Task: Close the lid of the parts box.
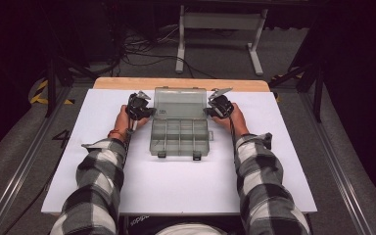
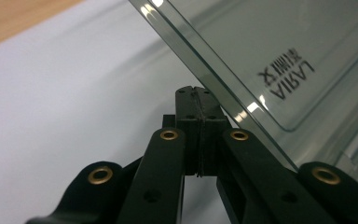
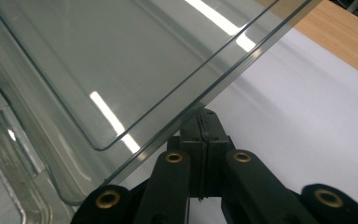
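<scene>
A clear plastic compartment box point(image 1: 180, 138) lies on the white board point(image 1: 176, 181), its lid point(image 1: 180, 102) raised and leaning back. My left gripper point(image 1: 151, 111) is at the lid's left edge and my right gripper point(image 1: 208, 111) at its right edge. In the left gripper view the jaws are pressed together, with the gripper point(image 2: 196, 91) against the lid's point(image 2: 270, 51) rim, nothing between them. The right gripper view shows the same: the gripper point(image 3: 205, 115) shut just under the lid's point(image 3: 98, 60) edge. The lid bears mirrored lettering point(image 2: 286, 77).
The box's compartments look empty, and two dark latches point(image 1: 196, 156) hang at its front. A wooden table edge point(image 1: 127, 83) borders the board at the back. Behind it on the floor stand a white frame point(image 1: 220, 22) and cables point(image 1: 142, 49).
</scene>
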The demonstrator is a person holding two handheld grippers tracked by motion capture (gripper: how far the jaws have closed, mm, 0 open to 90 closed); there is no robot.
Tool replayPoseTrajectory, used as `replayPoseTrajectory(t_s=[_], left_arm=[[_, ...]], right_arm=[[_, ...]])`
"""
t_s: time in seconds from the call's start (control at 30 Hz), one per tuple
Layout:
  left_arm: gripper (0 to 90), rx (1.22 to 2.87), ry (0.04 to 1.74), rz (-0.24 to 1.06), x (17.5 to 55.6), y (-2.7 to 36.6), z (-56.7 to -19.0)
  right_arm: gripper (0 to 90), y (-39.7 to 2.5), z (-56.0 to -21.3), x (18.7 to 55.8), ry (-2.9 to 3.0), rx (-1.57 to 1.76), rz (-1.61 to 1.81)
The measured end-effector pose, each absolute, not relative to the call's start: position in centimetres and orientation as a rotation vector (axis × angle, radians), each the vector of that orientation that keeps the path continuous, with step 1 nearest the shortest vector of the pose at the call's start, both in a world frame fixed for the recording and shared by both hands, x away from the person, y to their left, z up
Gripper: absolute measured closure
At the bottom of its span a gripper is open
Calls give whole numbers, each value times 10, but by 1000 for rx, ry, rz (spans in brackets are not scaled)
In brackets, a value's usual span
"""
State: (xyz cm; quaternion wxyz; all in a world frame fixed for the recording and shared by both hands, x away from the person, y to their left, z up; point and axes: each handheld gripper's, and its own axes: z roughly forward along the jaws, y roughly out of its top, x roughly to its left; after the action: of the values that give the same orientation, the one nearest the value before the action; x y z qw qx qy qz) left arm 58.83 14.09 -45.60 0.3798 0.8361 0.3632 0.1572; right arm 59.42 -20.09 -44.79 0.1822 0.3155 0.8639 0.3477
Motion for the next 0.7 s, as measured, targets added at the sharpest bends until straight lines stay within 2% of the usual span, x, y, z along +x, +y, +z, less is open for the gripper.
replayPoseTrajectory(t_s=[0.37,0.7], left_arm=[[853,2075,940,434,589,143,-451],[822,1993,886,471,586,149,-436]], right_arm=[[900,-204,-444,593,2358,890,1076],[900,-207,-434,589,2311,876,1211]])
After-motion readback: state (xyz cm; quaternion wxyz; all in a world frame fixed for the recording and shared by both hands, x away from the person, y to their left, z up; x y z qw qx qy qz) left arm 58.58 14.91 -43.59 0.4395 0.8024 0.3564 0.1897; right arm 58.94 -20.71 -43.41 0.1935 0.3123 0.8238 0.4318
